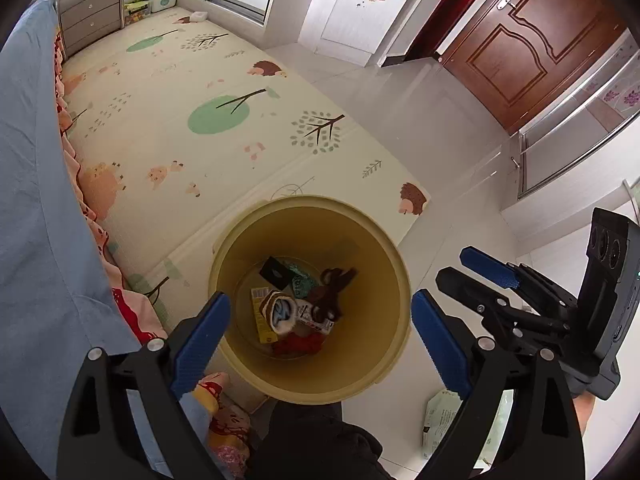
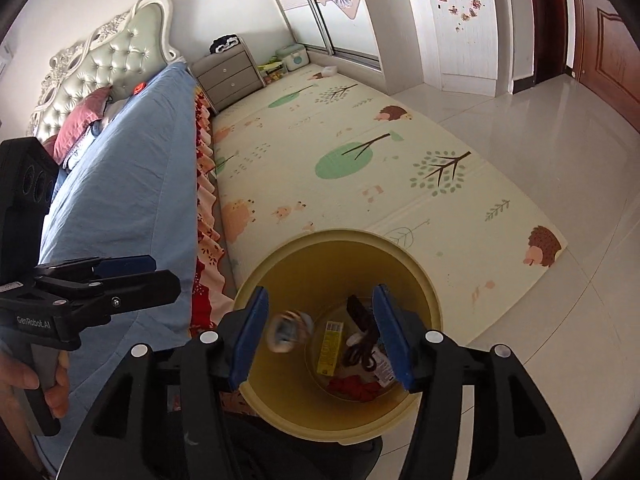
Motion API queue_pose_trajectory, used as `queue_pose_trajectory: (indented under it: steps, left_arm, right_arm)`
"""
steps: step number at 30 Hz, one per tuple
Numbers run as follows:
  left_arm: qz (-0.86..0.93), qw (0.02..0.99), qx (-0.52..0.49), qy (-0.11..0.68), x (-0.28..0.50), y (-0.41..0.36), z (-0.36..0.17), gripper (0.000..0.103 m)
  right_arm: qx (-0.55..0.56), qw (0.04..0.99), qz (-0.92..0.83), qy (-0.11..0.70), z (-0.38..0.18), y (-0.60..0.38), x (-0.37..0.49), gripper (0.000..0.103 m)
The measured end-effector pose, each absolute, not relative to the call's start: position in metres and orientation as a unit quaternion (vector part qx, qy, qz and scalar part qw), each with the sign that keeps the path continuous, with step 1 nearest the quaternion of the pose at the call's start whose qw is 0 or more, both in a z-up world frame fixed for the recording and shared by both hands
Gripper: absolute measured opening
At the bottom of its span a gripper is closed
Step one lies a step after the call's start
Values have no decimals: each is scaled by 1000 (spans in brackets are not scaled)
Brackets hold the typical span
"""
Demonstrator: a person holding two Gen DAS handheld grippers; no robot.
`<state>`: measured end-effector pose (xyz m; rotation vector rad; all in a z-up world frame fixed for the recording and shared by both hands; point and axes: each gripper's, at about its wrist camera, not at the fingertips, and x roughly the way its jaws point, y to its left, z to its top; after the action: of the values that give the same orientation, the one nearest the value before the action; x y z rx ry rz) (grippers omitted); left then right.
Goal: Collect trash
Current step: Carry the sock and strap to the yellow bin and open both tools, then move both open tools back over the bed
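Looking down into the yellow bin (image 1: 312,216), we see the trash piled at its bottom: a yellow carton (image 1: 260,316), a dark wrapper (image 1: 276,273), red crumpled material (image 1: 298,345) and a pale, blurred wrapper (image 2: 289,332) that seems to be in mid-air between the right tongs (image 2: 320,336). We judge all of it light, thin and crushable; the cartons are a little stiff, the wrappers limp and probably slick, so a pinch across a flat edge or a crumpled fold should hold best. Both tongs hang over the bin's mouth. The left tongs (image 1: 320,334) are spread wide with nothing between the pads. The right tongs stand partly apart and press on nothing. A flat pale packet (image 1: 442,420) lies on the tiled floor (image 1: 460,128) just beside the bin, near the left tongs. We judge it light and bendy, best taken by a raised edge. The play mat (image 1: 180,92) and bed (image 1: 36,184) flank the bin.
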<state>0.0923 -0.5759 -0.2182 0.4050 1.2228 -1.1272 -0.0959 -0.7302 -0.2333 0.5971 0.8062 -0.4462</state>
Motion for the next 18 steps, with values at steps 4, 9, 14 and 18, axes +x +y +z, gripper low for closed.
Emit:
queue_pose_trajectory:
  steps: [4, 9, 14, 18]
  left_arm:
    - [-495, 661, 182, 533, 93, -574, -216, 91]
    - [-505, 671, 179, 512, 88, -568, -202, 91]
    - [-516, 679, 166, 495, 84, -556, -181, 91]
    - [-513, 704, 158, 465, 87, -529, -158, 91]
  right_arm:
    - [292, 851, -213, 383, -235, -730, -101, 54]
    - [289, 855, -212, 375, -226, -727, -104, 54]
    - [277, 864, -210, 363, -206, -718, -106, 54]
    - [261, 877, -198, 351, -186, -703, -102, 54]
